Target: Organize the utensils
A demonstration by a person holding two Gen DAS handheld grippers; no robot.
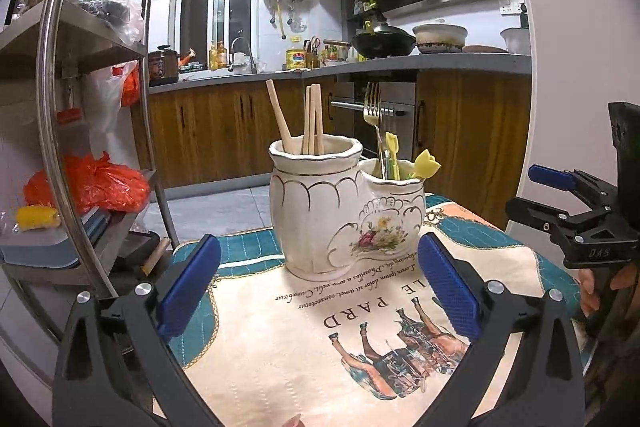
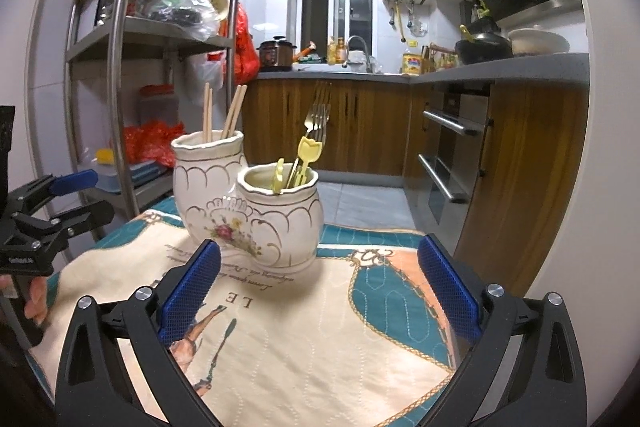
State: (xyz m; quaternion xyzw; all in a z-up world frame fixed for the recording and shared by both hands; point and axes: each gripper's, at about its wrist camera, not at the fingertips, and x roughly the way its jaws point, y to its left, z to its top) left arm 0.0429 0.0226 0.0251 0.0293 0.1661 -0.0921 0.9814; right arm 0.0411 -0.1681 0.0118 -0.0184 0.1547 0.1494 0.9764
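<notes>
A white ceramic double holder (image 1: 344, 211) with gold trim and a flower print stands on the printed table mat (image 1: 280, 347). Its taller pot holds several wooden chopsticks (image 1: 312, 119); the lower pot holds forks (image 1: 372, 111) and yellow tulip-topped picks (image 1: 427, 165). My left gripper (image 1: 320, 287) is open just short of the holder, with nothing between its blue pads. In the right wrist view the same holder (image 2: 248, 203) stands ahead, chopsticks (image 2: 224, 115) on the left, forks (image 2: 318, 119) and picks (image 2: 308, 151) on the right. My right gripper (image 2: 320, 291) is open and empty, a little back from the holder.
A steel shelf rack (image 1: 84, 39) with bags and boxes stands to the left. Wooden cabinets (image 1: 224, 131) and an oven (image 2: 452, 151) line the far side under a grey counter (image 2: 500, 67) with pots. The other gripper (image 1: 576, 223) and a hand show at the right edge.
</notes>
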